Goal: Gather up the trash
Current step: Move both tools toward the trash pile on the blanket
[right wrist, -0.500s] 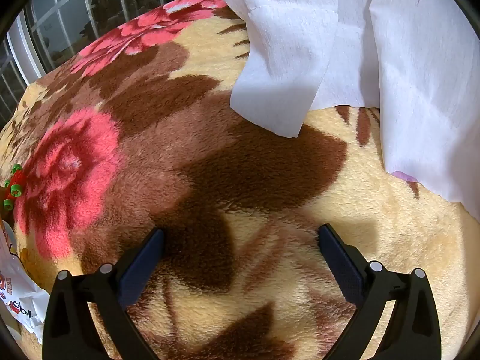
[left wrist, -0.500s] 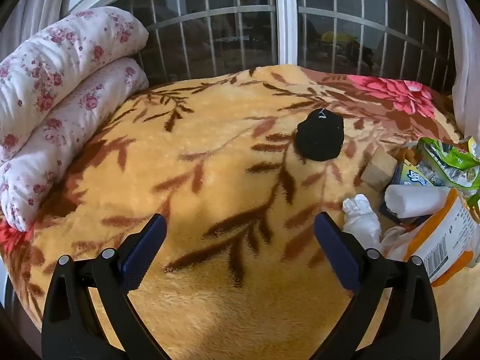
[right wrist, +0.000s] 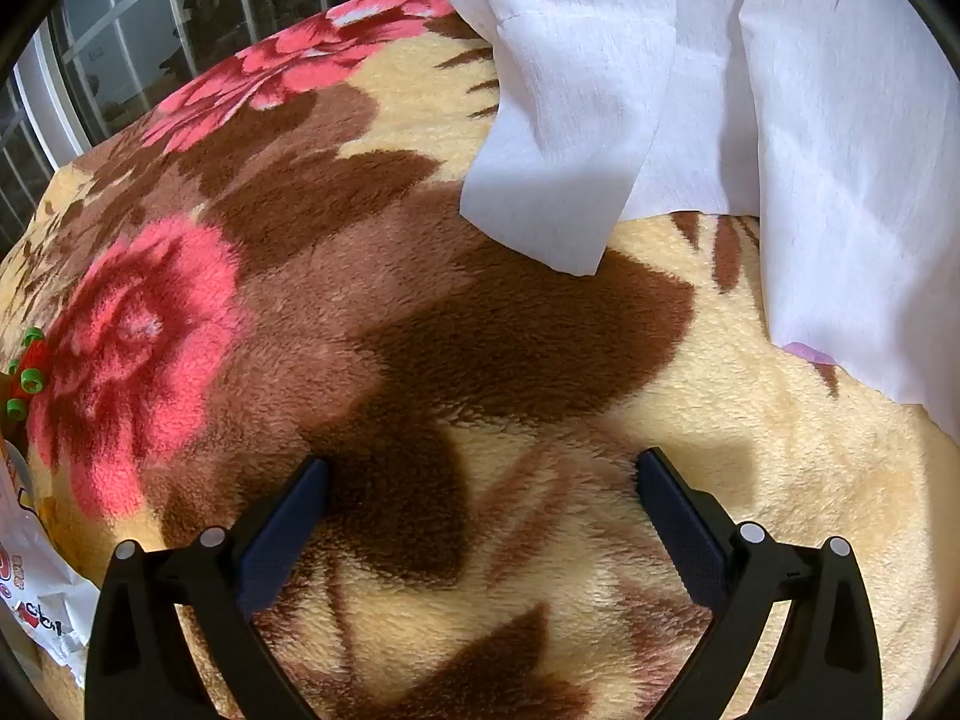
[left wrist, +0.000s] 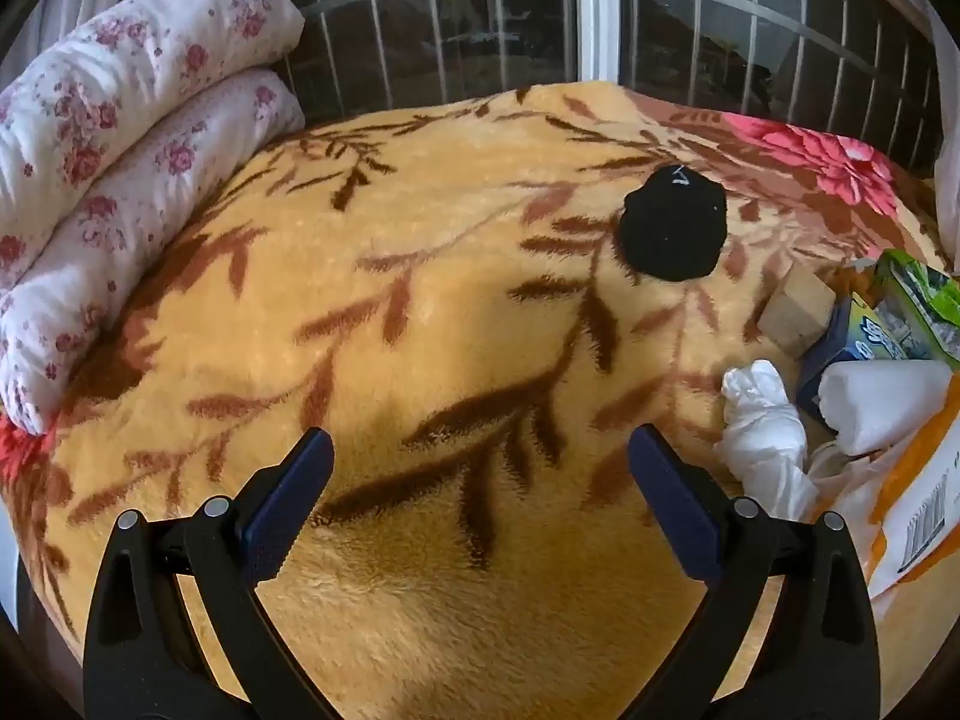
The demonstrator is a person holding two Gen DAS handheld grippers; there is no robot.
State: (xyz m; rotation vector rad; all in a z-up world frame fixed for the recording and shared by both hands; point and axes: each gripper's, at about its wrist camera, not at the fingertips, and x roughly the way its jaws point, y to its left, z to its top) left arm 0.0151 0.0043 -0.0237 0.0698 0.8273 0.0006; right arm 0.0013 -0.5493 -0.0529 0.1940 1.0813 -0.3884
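Left gripper (left wrist: 480,450) hangs over a plush tan blanket (left wrist: 420,312) with brown leaf print; jaws spread wide, nothing between them. Right gripper (right wrist: 480,468) likewise spread wide and empty, tilted down at the same blanket (right wrist: 750,420), here over a dark brown leaf patch beside a pink flower.

Trash sits in a cluster at the right edge of the left view: a crumpled white tissue (left wrist: 765,426) just right of the right-hand finger, a white roll-shaped piece (left wrist: 882,408) beside it, a small tan block (left wrist: 795,315), a green packet (left wrist: 918,312), an orange-and-white wrapper (left wrist: 924,510) with a barcode. A black lump (left wrist: 672,228) lies apart, farther up the blanket.

Folded floral quilt (left wrist: 120,150) at the left. Barred window (left wrist: 480,18) behind. White curtain (right wrist: 780,120) drapes onto the blanket in the right view.
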